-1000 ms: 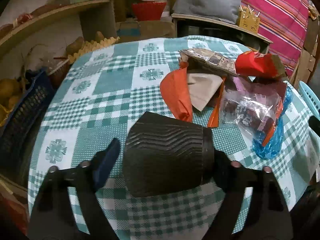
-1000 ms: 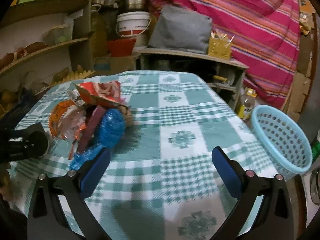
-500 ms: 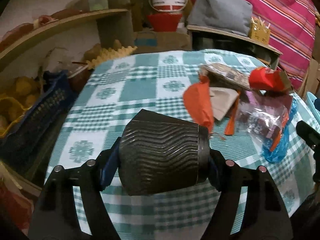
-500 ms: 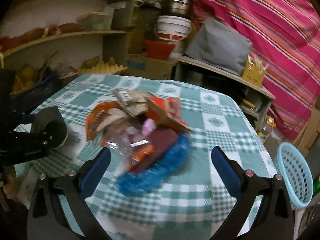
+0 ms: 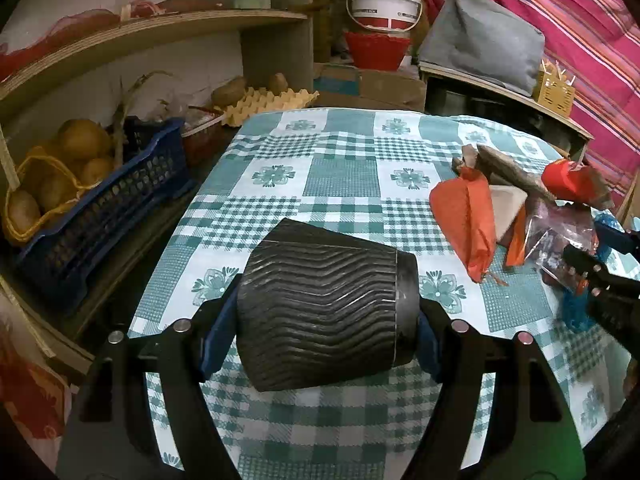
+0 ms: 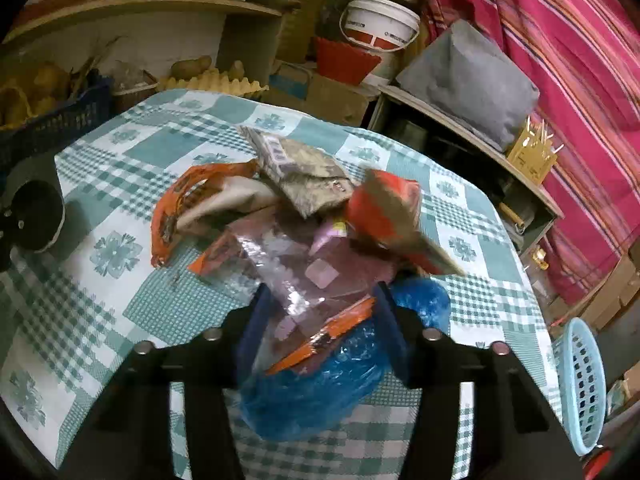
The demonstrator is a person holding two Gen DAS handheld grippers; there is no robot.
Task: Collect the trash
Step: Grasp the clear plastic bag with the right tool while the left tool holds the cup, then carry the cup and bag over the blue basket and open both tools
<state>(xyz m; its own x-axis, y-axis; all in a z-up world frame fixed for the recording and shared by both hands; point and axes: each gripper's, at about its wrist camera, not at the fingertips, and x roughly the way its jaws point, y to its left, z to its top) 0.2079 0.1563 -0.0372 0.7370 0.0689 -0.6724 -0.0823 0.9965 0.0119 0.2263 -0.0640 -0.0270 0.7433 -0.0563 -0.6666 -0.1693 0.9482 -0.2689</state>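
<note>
Trash pile [image 6: 304, 240]: light, crinkly wrappers heaped mid-tabletop [image 6: 120, 152]. My right gripper [image 6: 320, 320] is closing around its clear and blue bags; my left gripper [image 5: 320, 340] clamps a ribbed dark cup [image 5: 324, 308] beside the pile.

White bucket [image 5: 383, 5], blue crate [image 5: 100, 208] of potatoes [image 5: 82, 140]

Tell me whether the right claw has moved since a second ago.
Yes. The right claw has swung left, from bare tablecloth beside the blue basket to the trash pile, now closing around its wrappers.
</note>
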